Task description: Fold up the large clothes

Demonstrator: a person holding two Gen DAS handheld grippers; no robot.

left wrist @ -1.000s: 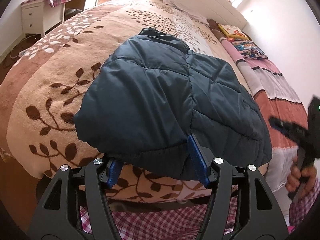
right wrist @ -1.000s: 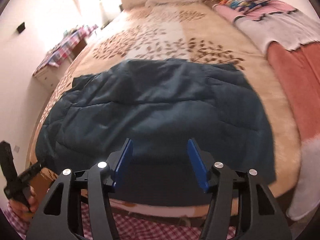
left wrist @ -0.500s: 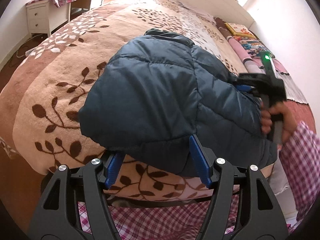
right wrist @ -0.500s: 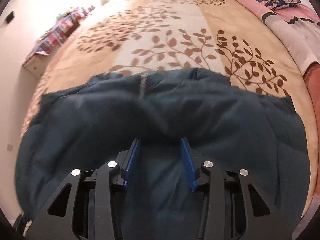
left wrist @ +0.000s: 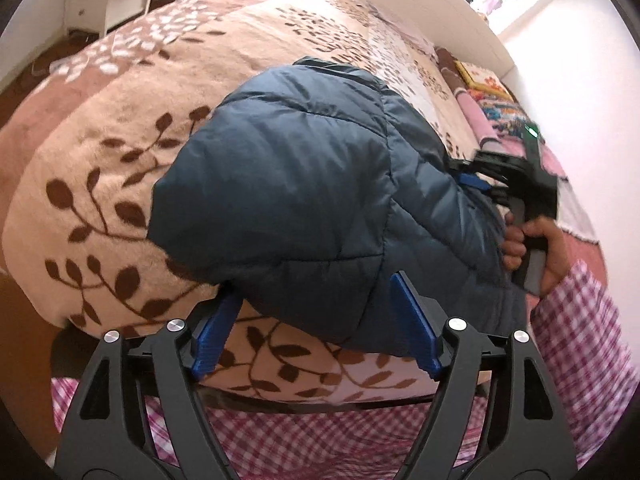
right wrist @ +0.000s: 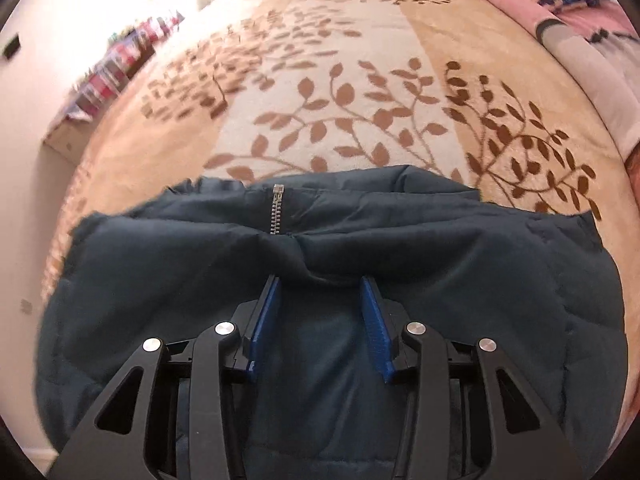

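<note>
A dark blue quilted jacket (left wrist: 288, 200) lies folded on the leaf-patterned bed blanket (left wrist: 100, 160), near its front edge. My left gripper (left wrist: 316, 288) straddles the jacket's near hem. Its jaws are opening, the hem lies loose between them, and the left pad stands clear of it. In the right wrist view the jacket (right wrist: 440, 280) fills the lower half, with a silver zip (right wrist: 276, 212) at its collar. My right gripper (right wrist: 320, 278) is shut on a puckered fold just below that collar. The left wrist view shows the right gripper (left wrist: 476, 180) pressed into the jacket's far right side, held by a hand (left wrist: 536, 248).
A white drawer unit (left wrist: 84, 4) stands at the far left beside the bed. The white headboard (left wrist: 400, 4) runs along the back. Colourful pillows (left wrist: 492, 92) and a pink blanket (right wrist: 580, 52) lie along the right side. A checked sleeve (left wrist: 580, 340) is at lower right.
The right gripper came in from the right, sank onto the jacket near the collar and narrowed on a fold. The left jaws spread wider around the hem.
</note>
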